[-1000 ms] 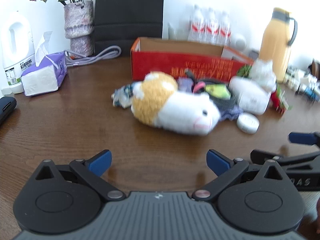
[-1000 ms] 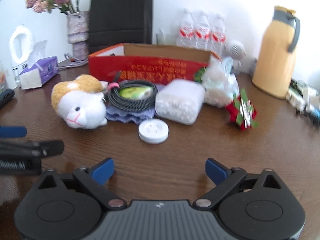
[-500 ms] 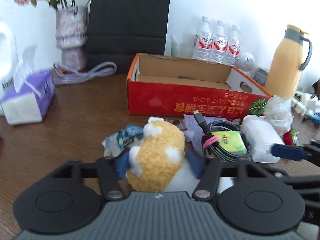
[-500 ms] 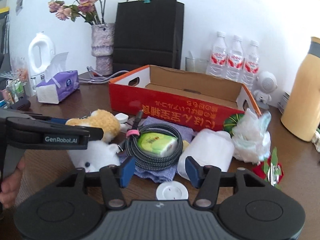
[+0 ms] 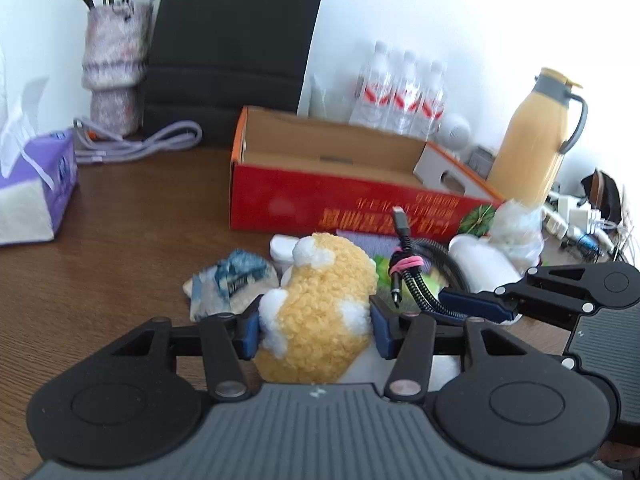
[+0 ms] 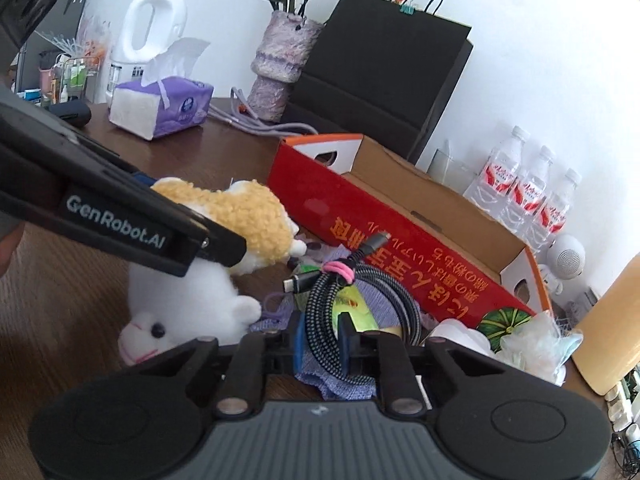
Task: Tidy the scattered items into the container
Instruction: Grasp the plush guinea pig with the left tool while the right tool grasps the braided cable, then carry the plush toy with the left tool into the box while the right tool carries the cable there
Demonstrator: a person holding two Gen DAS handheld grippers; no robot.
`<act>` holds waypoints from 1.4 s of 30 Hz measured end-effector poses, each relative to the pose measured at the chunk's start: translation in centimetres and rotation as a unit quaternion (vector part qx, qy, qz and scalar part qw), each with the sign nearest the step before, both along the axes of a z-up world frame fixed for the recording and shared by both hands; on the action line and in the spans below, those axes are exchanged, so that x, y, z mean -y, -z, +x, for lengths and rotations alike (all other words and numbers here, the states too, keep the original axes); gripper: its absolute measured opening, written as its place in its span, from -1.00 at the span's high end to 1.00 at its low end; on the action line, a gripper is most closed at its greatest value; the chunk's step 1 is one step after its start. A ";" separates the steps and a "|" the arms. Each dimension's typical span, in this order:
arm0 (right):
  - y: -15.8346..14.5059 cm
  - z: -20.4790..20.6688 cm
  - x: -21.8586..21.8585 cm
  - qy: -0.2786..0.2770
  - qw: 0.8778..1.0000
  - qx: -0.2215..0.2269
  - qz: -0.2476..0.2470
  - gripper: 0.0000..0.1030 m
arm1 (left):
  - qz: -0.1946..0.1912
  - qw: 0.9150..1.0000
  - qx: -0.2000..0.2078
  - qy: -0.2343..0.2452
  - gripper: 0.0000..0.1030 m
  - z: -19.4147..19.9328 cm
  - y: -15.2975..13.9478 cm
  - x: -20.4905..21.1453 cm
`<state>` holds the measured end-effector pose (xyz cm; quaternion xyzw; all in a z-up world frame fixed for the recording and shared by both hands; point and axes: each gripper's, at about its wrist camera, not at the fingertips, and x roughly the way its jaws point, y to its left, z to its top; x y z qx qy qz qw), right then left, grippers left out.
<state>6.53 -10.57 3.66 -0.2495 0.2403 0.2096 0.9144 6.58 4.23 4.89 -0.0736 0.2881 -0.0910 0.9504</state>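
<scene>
My left gripper [image 5: 314,330] is shut on the yellow and white plush toy [image 5: 320,312], which also shows in the right wrist view [image 6: 224,240], lifted and hanging head down. My right gripper [image 6: 322,346] is shut on the coiled black braided cable [image 6: 360,296] with a pink band, seen in the left wrist view [image 5: 416,280] too. The open red cardboard box [image 5: 340,196] stands just behind the pile and is empty inside [image 6: 420,208]. A purple cloth [image 6: 340,384] and a green packet [image 6: 360,312] lie under the cable.
A blue-white snack packet [image 5: 232,284], a white pouch [image 5: 480,264] and a plastic bag [image 6: 536,340] lie by the box. Behind are a tissue box [image 5: 36,196], vase [image 5: 114,68], black bag [image 5: 236,48], water bottles [image 5: 400,92] and yellow flask [image 5: 536,136].
Both grippers moved forward from open over the table and closed: the left on the plush toy, the right on the cable. The plush toy is lifted off the table.
</scene>
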 end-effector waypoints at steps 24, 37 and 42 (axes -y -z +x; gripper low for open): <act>-5.0 -10.7 11.4 0.011 0.985 -0.048 0.166 0.27 | -0.052 0.996 0.068 -0.024 -0.01 -10.9 -3.8 -1.1; 1.8 -5.4 2.8 0.060 0.980 -0.137 0.131 0.00 | -0.038 0.997 0.045 -0.059 -0.03 -11.6 -2.0 -2.3; 1.7 -5.4 4.1 0.070 0.978 -0.128 0.151 0.74 | -0.046 0.995 0.031 -0.080 -0.03 -10.8 -1.5 -2.9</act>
